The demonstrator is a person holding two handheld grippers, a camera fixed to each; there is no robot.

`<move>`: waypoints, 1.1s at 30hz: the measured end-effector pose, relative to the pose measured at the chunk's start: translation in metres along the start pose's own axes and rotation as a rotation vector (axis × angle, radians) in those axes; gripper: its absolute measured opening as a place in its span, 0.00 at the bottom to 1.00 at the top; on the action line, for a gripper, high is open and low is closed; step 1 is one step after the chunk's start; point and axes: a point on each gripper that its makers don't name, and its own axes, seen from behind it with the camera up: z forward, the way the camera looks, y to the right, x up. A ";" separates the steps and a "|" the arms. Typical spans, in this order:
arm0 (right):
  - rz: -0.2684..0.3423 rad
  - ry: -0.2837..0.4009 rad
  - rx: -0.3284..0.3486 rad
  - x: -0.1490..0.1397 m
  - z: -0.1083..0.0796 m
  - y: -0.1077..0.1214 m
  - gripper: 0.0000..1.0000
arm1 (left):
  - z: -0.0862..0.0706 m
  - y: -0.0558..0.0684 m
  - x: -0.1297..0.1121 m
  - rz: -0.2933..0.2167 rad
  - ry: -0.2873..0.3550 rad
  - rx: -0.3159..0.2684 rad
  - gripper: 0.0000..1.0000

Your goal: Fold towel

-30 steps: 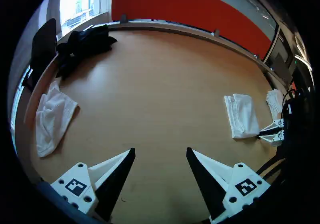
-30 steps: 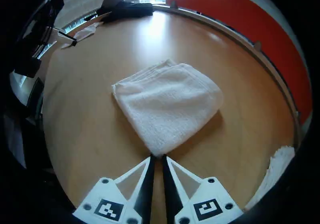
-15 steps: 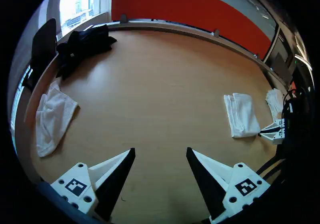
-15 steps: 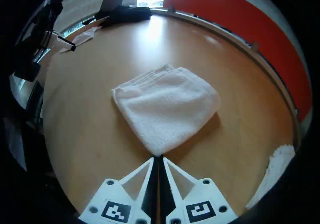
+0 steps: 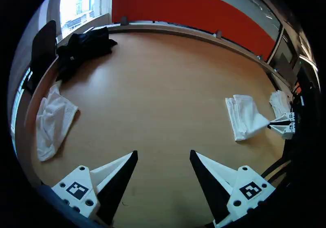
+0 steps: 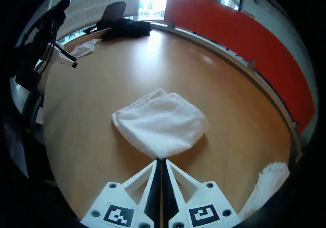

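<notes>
Pale wooden worktop (image 5: pixel 163 81) runs up to a red partition (image 5: pixel 191 12). On it lies the folded white towel (image 6: pixel 161 124), its near corner clamped between the closed fingers of the right gripper (image 6: pixel 161 162) and raised slightly. The left gripper (image 5: pixel 163 152) hovers well apart from it, fingers spread wide. A crumpled white cloth (image 5: pixel 53 122) and a black garment (image 5: pixel 83 46) lie at the far edge.

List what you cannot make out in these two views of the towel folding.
- Right gripper view: how much of the folded towel's corner sits inside the shut right gripper; its own fingers cover it.
- Right gripper view: the white pile at the lower right, cut off by the edge.
- Left gripper view: the black heap at the table's far end, too dark to identify.
</notes>
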 end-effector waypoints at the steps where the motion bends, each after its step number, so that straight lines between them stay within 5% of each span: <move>1: -0.001 0.009 -0.004 0.006 -0.002 0.002 0.05 | 0.000 0.001 0.001 0.000 0.002 -0.001 0.95; 24: -0.064 0.234 -0.116 0.134 -0.060 0.052 0.05 | -0.015 0.008 0.025 0.013 0.062 -0.014 0.95; 33: -0.076 0.263 -0.161 0.150 -0.086 0.075 0.05 | -0.019 0.014 0.034 0.019 0.082 -0.023 0.95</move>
